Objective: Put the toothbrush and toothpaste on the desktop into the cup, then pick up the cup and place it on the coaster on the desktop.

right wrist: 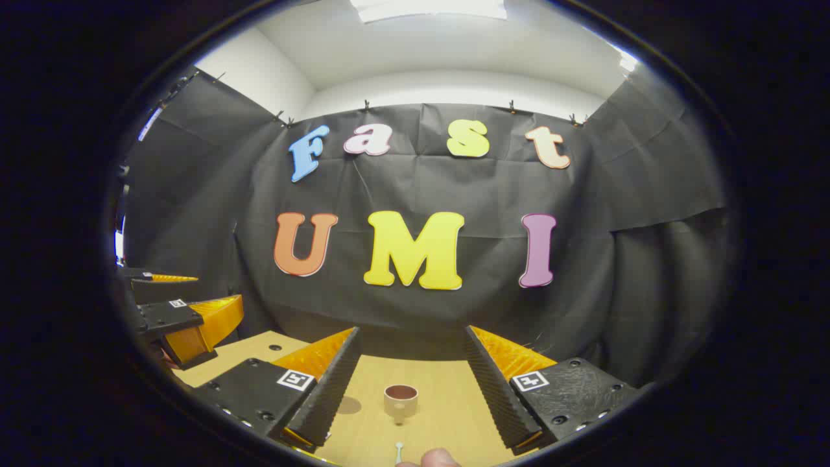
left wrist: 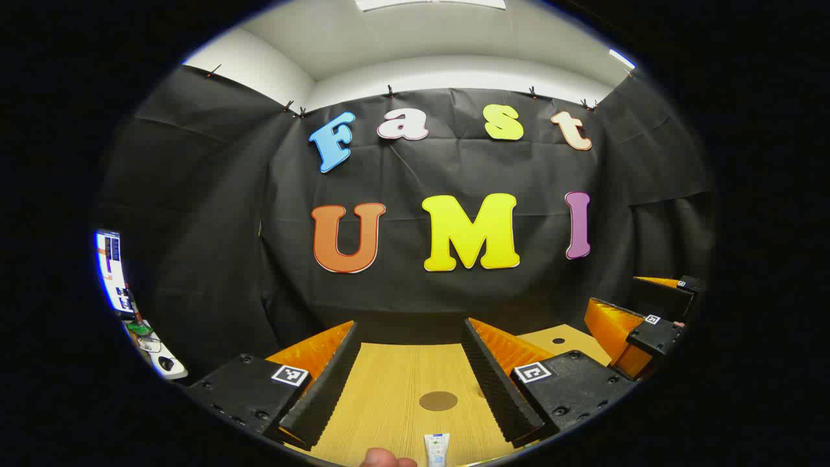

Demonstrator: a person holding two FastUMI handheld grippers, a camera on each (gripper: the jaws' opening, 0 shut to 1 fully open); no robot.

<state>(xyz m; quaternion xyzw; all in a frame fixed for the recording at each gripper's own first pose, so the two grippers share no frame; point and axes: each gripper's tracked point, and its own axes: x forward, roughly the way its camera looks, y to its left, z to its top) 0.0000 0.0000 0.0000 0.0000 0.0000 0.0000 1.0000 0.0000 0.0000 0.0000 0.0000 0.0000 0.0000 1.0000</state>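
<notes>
We hold both grippers low over the wooden desktop [left wrist: 389, 389], and nothing is taken yet. The left gripper [left wrist: 410, 370] has its fingers spread wide with nothing between them; the right gripper [right wrist: 410, 373] is also wide and empty.

In the left gripper view the coaster [left wrist: 438, 401] lies flat between the fingers, a dark round disc, and the toothpaste [left wrist: 437, 449] lies at 6 o'clock, cut by the lower edge. In the right gripper view the cup [right wrist: 401, 400] stands upright straight ahead at 12 o'clock, mouth up. At 6 o'clock we see a small white tip that we take for the end of the toothbrush [right wrist: 399, 452] — too little shows to be certain.

We judge the toothpaste to be a light, soft tube: it will give under the pads, so we would close on its middle across the flat width, gently. The toothbrush is probably light, stiff and thin; it lies close to the wood, so we must take it at mid-handle, fingers across it, and it can turn in the grip. The cup looks small and rigid — perhaps smooth at the wall. We would grip it low, across the body, since the two tall things inside will make it top-heavy.
</notes>
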